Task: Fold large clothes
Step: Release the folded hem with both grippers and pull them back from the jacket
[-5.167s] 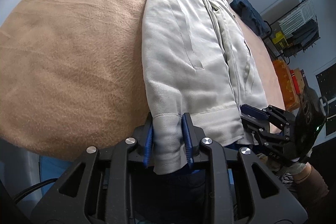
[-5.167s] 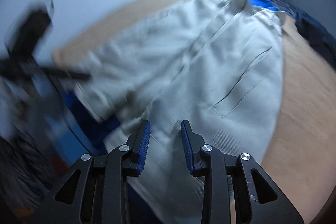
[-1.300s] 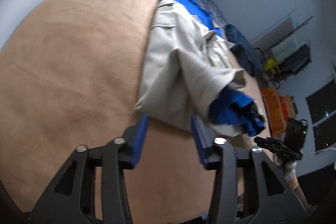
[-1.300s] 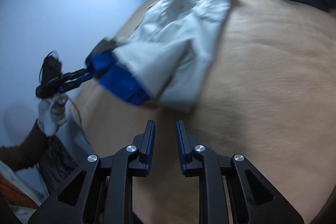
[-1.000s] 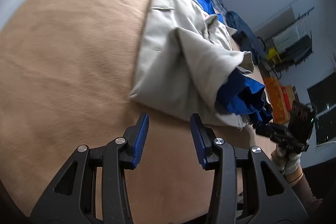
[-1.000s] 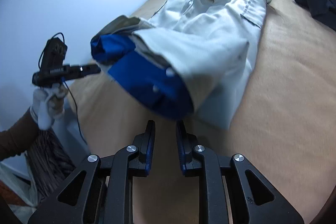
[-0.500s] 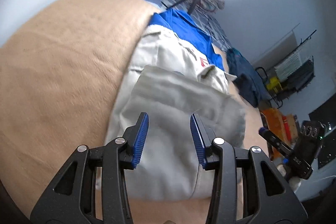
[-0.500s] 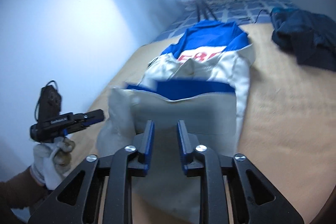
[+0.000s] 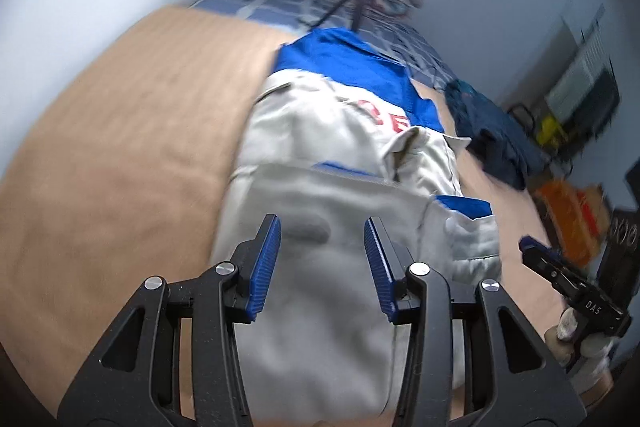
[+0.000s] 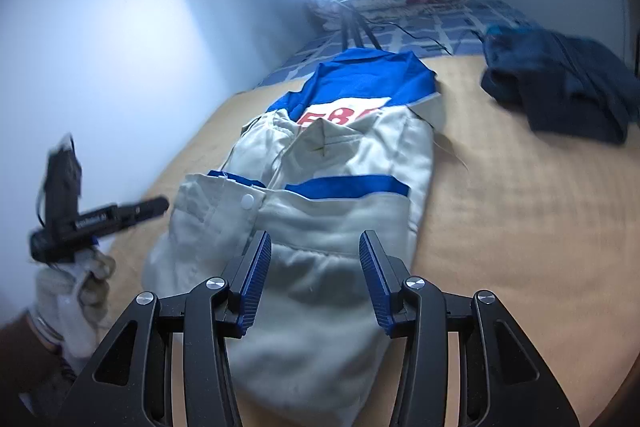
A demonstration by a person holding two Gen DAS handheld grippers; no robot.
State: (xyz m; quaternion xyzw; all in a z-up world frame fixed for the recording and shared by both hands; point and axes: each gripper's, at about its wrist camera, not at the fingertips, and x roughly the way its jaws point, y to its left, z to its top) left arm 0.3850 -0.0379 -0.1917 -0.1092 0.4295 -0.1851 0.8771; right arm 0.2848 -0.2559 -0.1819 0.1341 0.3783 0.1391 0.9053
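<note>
folded jacket [image 10: 320, 211] lies on the blanket [image 10: 520, 227] just beyond both tools [image 9: 322, 259] [image 10: 314, 267], each spread apart, empty.

- The jacket [image 10: 320, 195] bears red letters on a white patch just below its blue yoke, at twelve o'clock from the right gripper's fingers. In the right wrist view they look like "E B", cut off by the collar; in the left wrist view [image 9: 352, 163] "C E" shows, partly hidden.
- The right gripper [image 9: 532, 251], at three o'clock in the left wrist view, carries white print reading "DAS".
- The left gripper [image 10: 156, 205], at nine o'clock in the right wrist view, has a white label too blurred to read.
</note>
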